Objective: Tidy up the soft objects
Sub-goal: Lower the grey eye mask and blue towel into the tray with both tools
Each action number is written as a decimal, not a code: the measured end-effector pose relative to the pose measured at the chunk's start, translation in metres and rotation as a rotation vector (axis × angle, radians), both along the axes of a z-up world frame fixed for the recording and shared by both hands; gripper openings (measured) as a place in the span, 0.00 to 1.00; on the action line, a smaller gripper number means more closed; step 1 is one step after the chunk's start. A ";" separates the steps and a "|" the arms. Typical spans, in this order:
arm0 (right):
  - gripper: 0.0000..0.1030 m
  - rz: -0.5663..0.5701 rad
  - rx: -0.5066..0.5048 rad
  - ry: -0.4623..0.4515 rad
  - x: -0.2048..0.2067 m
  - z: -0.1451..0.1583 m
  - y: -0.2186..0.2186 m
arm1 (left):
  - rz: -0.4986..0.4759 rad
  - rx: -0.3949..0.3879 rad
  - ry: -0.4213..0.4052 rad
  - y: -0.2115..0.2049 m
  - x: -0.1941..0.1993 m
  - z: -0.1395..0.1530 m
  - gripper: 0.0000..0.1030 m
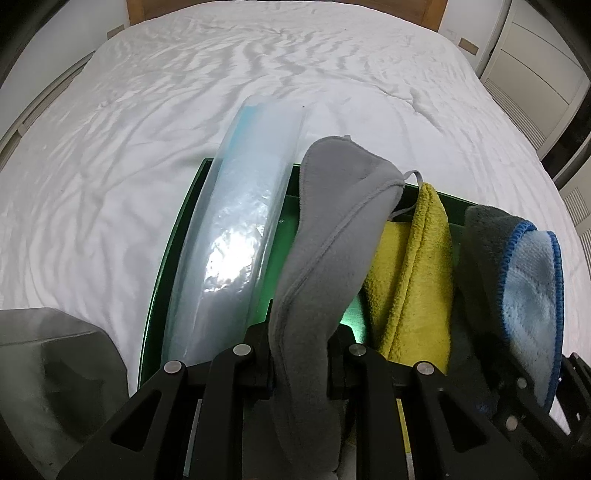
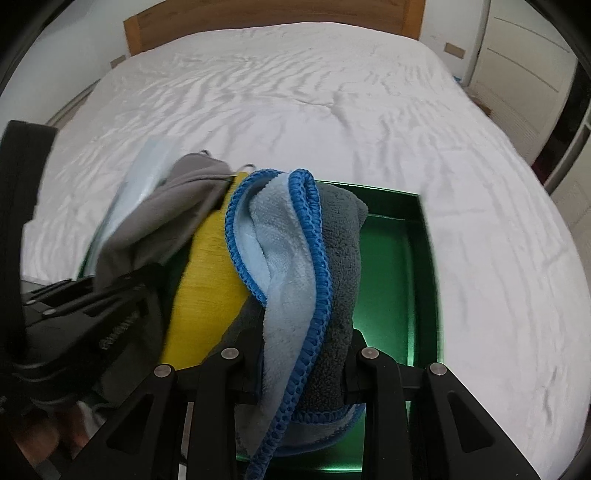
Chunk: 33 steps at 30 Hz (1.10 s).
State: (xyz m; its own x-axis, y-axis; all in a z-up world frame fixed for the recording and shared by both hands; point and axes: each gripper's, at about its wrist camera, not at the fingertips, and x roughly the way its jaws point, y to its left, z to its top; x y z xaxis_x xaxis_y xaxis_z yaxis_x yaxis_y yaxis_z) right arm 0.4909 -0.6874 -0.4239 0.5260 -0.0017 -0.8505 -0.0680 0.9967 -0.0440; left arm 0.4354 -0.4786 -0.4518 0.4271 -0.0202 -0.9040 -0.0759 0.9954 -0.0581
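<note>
A wide white wrinkled bed sheet [image 1: 147, 155] covers the bed, with a wooden headboard [image 2: 155, 26] at the far end and pale cabinet doors [image 1: 532, 66] off to the far right. Near the front edge of the bed lies a shallow dark green rectangular tray [image 2: 402, 266], and the soft things stand in it on edge, side by side.

Leftmost in the tray is a clear, pale blue plastic pouch [image 1: 236, 243], standing upright and leaning against the tray's left wall. Just right of it is a folded grey fleece cloth with a thin hanging loop [image 1: 325, 229]. The left gripper [image 1: 299, 347] has its black jaws pinched on the near end of this cloth, and the fleece rises up and away between them.

Next to the right, touching the grey fleece, is a folded mustard-yellow microfibre towel [image 1: 410, 269], set on edge in the tray.

Right of that is a thick folded towel, dark grey on one face and light blue on the other, with bright blue stitched edging [image 2: 295, 258]. The right gripper [image 2: 301, 376] is clamped on its near end, pads pressed into the pile on both sides. The towel stands over the tray, beside the yellow one. The right part of the tray is bare green floor.
</note>
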 end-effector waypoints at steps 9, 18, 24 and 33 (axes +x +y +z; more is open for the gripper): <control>0.29 -0.016 -0.047 0.007 0.006 -0.010 0.001 | 0.000 0.008 -0.004 0.001 -0.003 0.001 0.15; 0.29 -0.011 -0.054 0.006 0.006 -0.009 0.000 | -0.005 0.012 -0.009 -0.002 -0.006 0.003 0.15; 0.34 -0.015 -0.052 0.003 0.006 -0.007 0.000 | -0.014 0.016 -0.012 -0.005 -0.005 0.005 0.15; 0.37 -0.018 -0.058 -0.002 0.003 -0.006 0.001 | -0.030 0.019 -0.018 -0.010 -0.006 0.008 0.15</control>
State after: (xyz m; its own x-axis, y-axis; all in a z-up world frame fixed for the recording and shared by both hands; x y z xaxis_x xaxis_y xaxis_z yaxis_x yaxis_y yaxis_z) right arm 0.4941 -0.6863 -0.4301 0.5271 -0.0603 -0.8476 -0.0496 0.9936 -0.1016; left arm 0.4290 -0.4883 -0.4442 0.4427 -0.0166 -0.8965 -0.0447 0.9982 -0.0405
